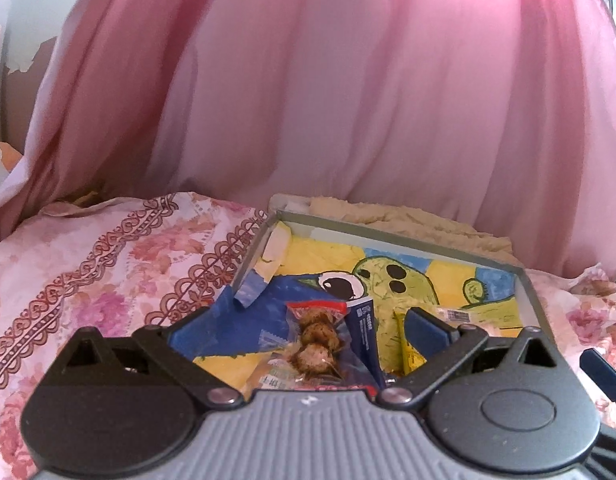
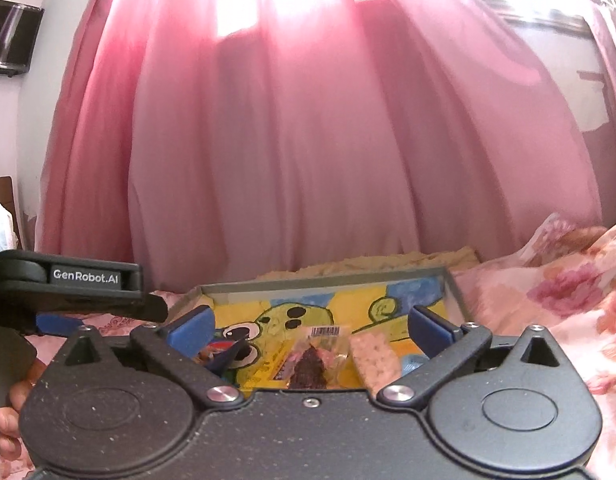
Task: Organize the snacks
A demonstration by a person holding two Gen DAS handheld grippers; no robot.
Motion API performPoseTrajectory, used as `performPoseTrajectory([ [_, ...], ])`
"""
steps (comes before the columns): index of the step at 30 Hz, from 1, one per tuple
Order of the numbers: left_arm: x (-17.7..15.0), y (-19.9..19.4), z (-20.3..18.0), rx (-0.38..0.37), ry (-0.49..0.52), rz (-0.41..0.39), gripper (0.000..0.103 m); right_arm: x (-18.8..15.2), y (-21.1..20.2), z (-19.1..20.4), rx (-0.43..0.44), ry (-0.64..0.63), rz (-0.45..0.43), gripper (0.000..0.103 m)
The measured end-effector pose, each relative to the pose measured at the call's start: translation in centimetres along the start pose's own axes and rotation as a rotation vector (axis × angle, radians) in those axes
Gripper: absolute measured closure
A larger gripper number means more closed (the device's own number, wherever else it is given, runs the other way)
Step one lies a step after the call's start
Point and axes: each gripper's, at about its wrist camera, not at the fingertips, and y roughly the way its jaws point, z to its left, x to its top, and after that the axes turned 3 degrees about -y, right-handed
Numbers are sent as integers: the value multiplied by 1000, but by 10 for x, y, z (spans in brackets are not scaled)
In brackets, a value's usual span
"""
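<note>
Pink curtains [image 1: 308,100] hang behind the bed [image 1: 108,248], where snack packets [image 1: 315,340] lie in a tray [image 1: 529,292]. Both tongs, left [image 1: 308,322] and right [image 2: 309,326], hover spread wide, holding nothing. Light, crinkly, slippery wrappers — best pinched at a sealed edge.

The tray [image 1: 529,300] has thin matt grey metal walls around a painted paper lining. Glossy clear plastic wraps the snack balls [image 1: 317,340] at its 6 o'clock edge. Floral bedsheet [image 1: 88,272] is soft cloth; pink curtain [image 1: 308,100] sheer, smooth.
</note>
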Motion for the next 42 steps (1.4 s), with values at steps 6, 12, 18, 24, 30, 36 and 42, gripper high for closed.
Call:
performPoseTrajectory([
  [6, -4, -29, 6, 7, -13, -28, 1, 12, -27, 5, -22, -23, -21, 1],
  [12, -11, -66, 15, 36, -19, -87, 1, 20, -52, 13, -40, -10, -42, 1],
  [18, -21, -97, 23, 76, 3, -152, 0, 23, -76, 17, -53, 11, -51, 1],
  [24, -39, -124, 33, 102, -3, -176, 0, 19, -104, 22, -49, 26, -49, 1],
  [30, -61, -145, 39, 155, -15, -166, 0, 4, -134, 24, -72, 34, -54, 1],
  [36, -85, -170, 45, 175, 13, -184, 0, -8, -162, 30, -82, 24, -36, 1],
  [42, -105, -191, 56, 154, 20, -197, 0, -28, -191, 42, -89, -1, -18, 1],
])
